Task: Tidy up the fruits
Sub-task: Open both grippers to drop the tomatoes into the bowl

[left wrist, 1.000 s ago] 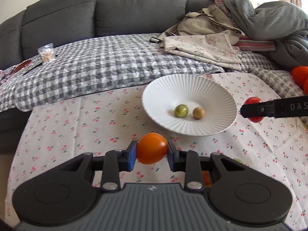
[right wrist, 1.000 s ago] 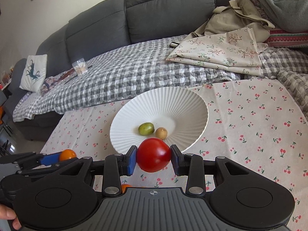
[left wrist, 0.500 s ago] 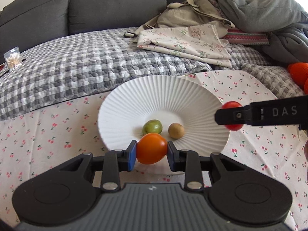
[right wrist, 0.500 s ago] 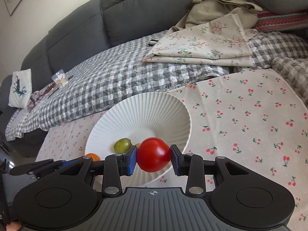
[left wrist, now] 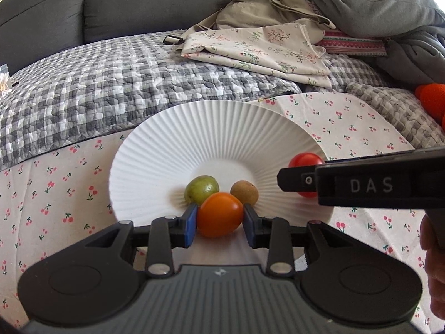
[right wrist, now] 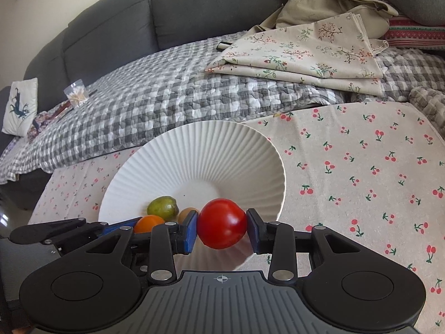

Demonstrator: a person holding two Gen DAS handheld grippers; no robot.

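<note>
My left gripper [left wrist: 220,218] is shut on an orange tomato [left wrist: 219,213] and holds it over the near side of a white ribbed bowl [left wrist: 217,128]. In the bowl lie a green fruit [left wrist: 200,188] and a small brown fruit [left wrist: 244,192]. My right gripper [right wrist: 222,226] is shut on a red tomato [right wrist: 222,222] over the bowl's near right rim [right wrist: 194,150]. The red tomato [left wrist: 304,161] and the right gripper's side show at the right of the left wrist view. The orange tomato [right wrist: 148,222] shows at the left of the right wrist view.
The bowl stands on a cherry-print cloth [right wrist: 361,172]. Behind it is a grey sofa with a checked quilt [left wrist: 111,89], folded floral fabric [left wrist: 258,47] and piled clothes [left wrist: 375,14]. An orange-red object [left wrist: 432,97] lies at the far right.
Both grippers moved forward toward the bowl with their tomatoes. The tomatoes now hang over the bowl's near part, close to the two fruits inside.
</note>
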